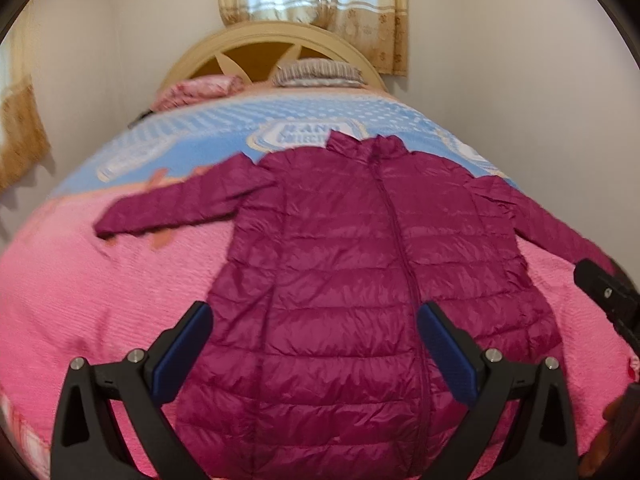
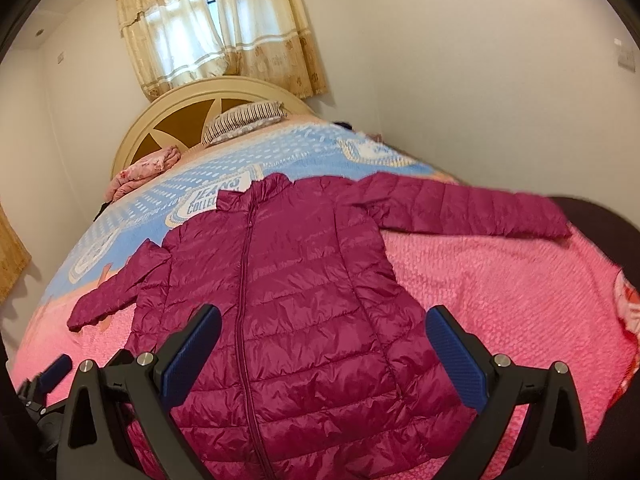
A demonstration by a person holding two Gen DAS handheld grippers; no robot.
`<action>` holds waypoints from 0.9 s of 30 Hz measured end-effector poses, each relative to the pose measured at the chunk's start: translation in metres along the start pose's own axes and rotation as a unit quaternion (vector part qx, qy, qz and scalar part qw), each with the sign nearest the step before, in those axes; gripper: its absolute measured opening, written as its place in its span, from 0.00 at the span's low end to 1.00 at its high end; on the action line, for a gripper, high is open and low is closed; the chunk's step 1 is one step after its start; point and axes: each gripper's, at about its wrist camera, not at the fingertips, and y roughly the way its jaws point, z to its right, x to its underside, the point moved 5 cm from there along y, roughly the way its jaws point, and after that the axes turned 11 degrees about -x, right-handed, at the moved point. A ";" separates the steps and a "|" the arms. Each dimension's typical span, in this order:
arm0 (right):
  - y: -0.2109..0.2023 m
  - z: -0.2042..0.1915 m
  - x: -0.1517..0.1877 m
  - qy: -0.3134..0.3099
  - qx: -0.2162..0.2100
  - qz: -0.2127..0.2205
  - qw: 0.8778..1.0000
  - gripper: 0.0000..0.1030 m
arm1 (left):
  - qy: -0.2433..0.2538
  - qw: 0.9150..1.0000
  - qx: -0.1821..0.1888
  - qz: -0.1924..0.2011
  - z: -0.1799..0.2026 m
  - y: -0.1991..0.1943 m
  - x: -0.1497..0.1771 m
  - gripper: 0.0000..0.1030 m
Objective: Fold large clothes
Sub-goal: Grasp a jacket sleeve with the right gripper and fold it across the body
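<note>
1. Jacket [image 1: 360, 272]: magenta quilted puffer, zipped, flat & face-up on my pink/blue bedspread [image 1: 100, 304], collar twd headboard [image 1: 248, 40], both sleeves spread out to the sides.
2. L gripper [image 1: 314, 344]: jaws wide apart, nothing held, above jacket's lower half.
3. R gripper [image 2: 324, 350]: jaws wide apart, nothing held, above jacket's lower half.
4. Striped pillow [image 2: 244, 120] & pink bundle [image 2: 144, 172] by headboard, apart from jacket.
5. Curtains [image 2: 216, 28] behind.
</note>
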 end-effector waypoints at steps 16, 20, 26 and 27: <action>0.001 0.303 -0.092 0.261 0.144 0.094 0.950 0.88 | -0.049 0.997 -0.051 -0.010 -0.070 0.120 -0.067 1.00; 0.026 0.346 -0.093 0.285 0.166 0.080 0.941 0.76 | -0.036 0.996 -0.085 -0.015 -0.080 0.154 -0.077 1.00; 0.071 0.358 -0.100 0.285 0.189 0.045 0.939 0.76 | -0.024 0.991 -0.127 -0.027 -0.087 0.195 -0.073 1.00; 0.077 0.360 -0.099 0.283 0.195 0.036 0.938 0.72 | -0.026 0.991 -0.129 -0.033 -0.088 0.202 -0.070 1.00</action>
